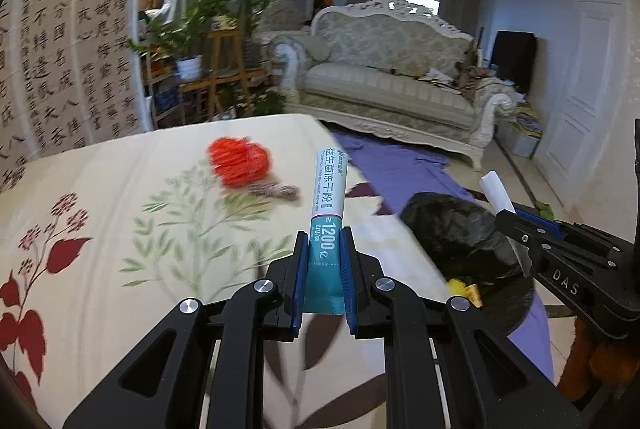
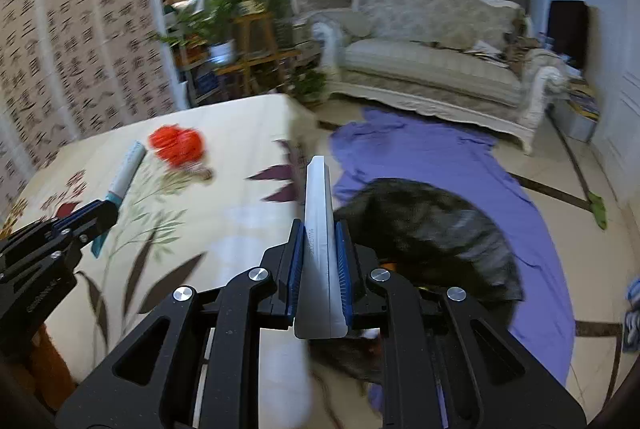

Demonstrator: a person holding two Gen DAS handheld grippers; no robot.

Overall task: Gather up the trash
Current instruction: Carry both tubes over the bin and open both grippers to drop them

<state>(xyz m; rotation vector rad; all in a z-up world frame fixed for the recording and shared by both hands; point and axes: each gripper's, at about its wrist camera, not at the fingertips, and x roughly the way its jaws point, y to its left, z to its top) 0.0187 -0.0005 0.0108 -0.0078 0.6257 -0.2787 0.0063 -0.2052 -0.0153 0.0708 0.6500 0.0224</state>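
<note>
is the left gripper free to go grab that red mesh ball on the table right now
Probably not yet. The path over the table to the red mesh ball looks clear, but the left gripper is already shut on a teal sachet, so it would likely need to drop that first.

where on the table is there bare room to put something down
Most of the floral tablecloth is bare: the wide stretch on the near side of the red mesh ball, and the strip beyond it to the far edge. It is crowded only around the ball and the brown twine beside it. The black trash bag sits past the table's right edge.
</note>
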